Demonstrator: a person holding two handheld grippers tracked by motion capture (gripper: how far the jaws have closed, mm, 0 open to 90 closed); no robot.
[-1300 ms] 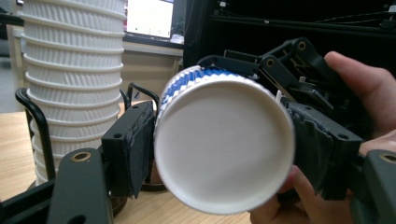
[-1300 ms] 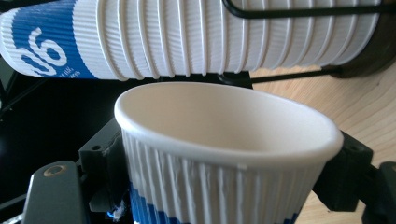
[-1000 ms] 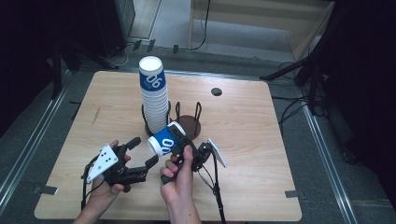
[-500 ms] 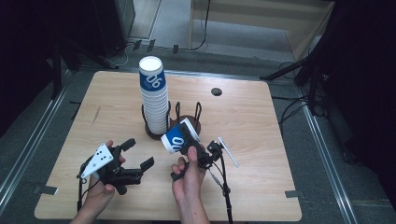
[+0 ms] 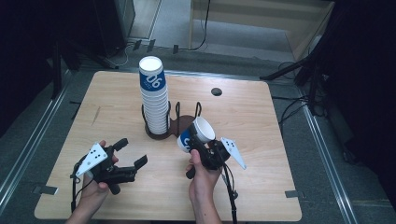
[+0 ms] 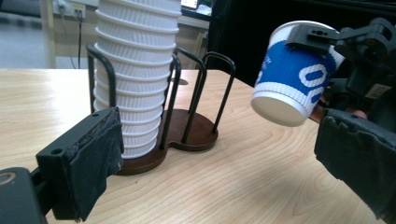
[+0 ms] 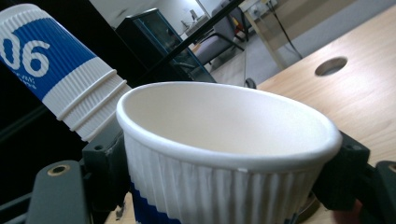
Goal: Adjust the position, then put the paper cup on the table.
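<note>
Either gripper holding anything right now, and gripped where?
The right gripper holds a blue-and-white ribbed paper cup, jaws clamped on opposite sides of its wall just below the rim. The left gripper is open and holds nothing.

the cup stack (image 5: pixel 154 95) and its dark wire holder (image 5: pixel 168 128) block the table's (image 5: pixel 261 112) middle. the holder's right bay stands free between its prongs. bare wood lies open left, right and behind, save a small hole (image 5: pixel 216 91).

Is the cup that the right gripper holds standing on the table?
No. In the left gripper view the cup hangs tilted in the right gripper, its base clear above the table.
</note>
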